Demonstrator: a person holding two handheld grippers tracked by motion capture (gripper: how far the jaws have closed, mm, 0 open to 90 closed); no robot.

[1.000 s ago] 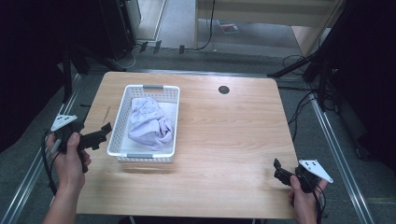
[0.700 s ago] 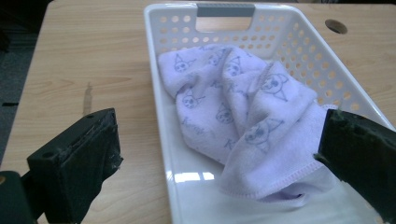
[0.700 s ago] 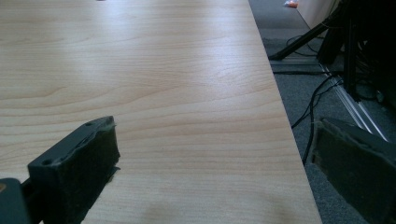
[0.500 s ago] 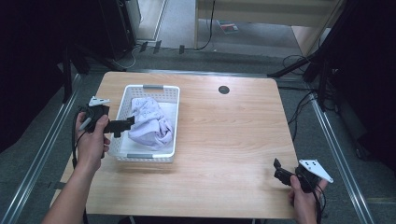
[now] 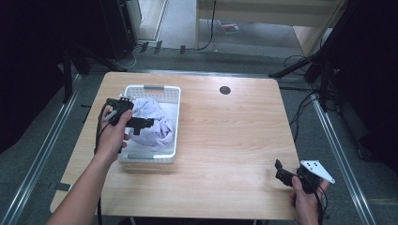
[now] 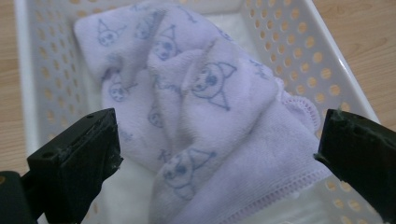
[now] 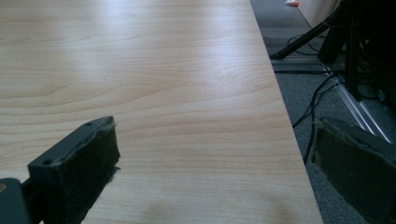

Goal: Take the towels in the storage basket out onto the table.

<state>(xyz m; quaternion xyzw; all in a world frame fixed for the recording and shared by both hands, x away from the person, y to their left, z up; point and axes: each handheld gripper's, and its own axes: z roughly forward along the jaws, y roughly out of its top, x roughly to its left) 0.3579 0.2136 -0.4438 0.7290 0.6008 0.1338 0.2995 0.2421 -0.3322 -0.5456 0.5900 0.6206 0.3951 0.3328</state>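
Left hand-held gripper (image 5: 144, 124) hangs wide open over the towel (image 6: 205, 116) in the basket (image 5: 172, 123), probably not touching. Right hand-held gripper (image 5: 279, 169) gapes empty above the bench (image 5: 225, 136).

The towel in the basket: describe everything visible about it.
The towel is pale lilac terry cloth printed with small blue-grey cartoon faces, with a stitched hem along one edge. It lies crumpled in loose folds inside the white perforated basket, resting on its floor. The left gripper hovers over it, jaws spread wide on either side of a fold, not yet pinching it.
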